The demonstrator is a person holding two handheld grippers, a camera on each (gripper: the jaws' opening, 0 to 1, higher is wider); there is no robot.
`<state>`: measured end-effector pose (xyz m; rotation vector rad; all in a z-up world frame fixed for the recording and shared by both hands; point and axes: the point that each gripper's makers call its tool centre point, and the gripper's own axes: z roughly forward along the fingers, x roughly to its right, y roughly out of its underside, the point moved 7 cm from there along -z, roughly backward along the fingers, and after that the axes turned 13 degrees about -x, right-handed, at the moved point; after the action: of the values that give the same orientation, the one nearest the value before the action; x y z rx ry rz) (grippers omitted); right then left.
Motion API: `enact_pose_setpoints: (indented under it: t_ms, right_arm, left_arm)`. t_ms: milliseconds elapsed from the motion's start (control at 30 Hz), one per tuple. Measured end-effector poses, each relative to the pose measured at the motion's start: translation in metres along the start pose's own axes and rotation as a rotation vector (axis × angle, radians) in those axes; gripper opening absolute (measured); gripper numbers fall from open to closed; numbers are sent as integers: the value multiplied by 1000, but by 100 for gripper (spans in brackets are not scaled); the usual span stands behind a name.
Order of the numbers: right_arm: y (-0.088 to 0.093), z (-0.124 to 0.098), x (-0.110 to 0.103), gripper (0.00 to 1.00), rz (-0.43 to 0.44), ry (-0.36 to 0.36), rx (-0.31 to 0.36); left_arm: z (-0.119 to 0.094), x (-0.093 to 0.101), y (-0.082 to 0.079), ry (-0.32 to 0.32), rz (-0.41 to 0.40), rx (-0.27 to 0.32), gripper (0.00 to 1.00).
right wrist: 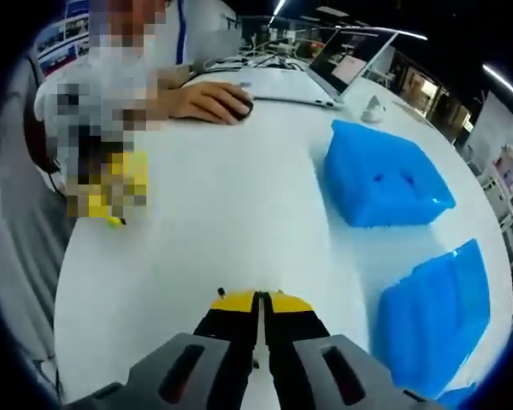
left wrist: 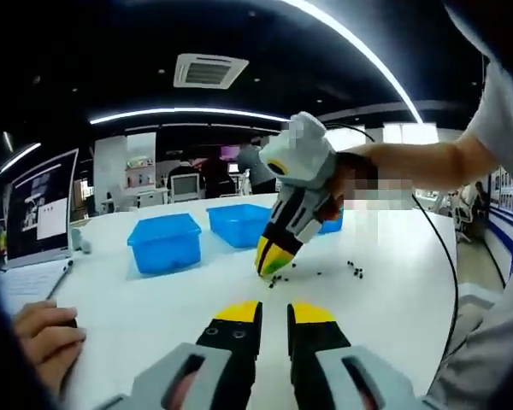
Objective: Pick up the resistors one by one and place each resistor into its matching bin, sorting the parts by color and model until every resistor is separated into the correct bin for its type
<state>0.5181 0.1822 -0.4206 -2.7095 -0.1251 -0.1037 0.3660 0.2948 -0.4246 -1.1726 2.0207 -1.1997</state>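
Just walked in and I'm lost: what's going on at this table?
A person is sorting tiny resistors scattered on a white table into blue bins. The right gripper is tipped down at the loose parts, its jaws shut; whether they pinch a resistor is too small to tell. The left gripper waits slightly open above the table, holding nothing. Another person's hand rests near a laptop.

White bench [left wrist: 393,299]; translucent blue bins [left wrist: 165,243]; small dark resistors [left wrist: 356,272] scattered loose. Left gripper [left wrist: 274,318] and right gripper [right wrist: 261,301]: grey bodies, black fingers [left wrist: 238,337] tipped yellow.
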Motion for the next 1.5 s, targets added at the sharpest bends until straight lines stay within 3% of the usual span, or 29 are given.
enact_pose_setpoints:
  t_ms: [67,367,533,700,900,1100,1300,1500]
  right_arm:
    - [2,-4,0,6,11,13,22]
    - [13,-31,-1,6,78,116,229]
    - [22,-49,4,6,112,234,302]
    - [34,-73,13,6,206,343,415]
    - [73,-109,34,6,398,529,529]
    - [136,-141,52,6,620,697,586]
    - [179,-157,59,6,729,787,597]
    - [196,-161,59,6,772,815,596]
  left_arm:
    - [0,0,0,-1,-1,-3,15]
    - [0,5,0,-1,-3,-11,15]
    - [1,5,1,-5,-10,-23,15]
    - [5,9,-3,7,13,-34,15]
    - [10,15,-7,34,23,-26,15]
    - [12,19,-8,57,34,-27,15]
    - [9,16,-4,58,29,-36,15]
    - [7,15,-4,50,24,-28,15]
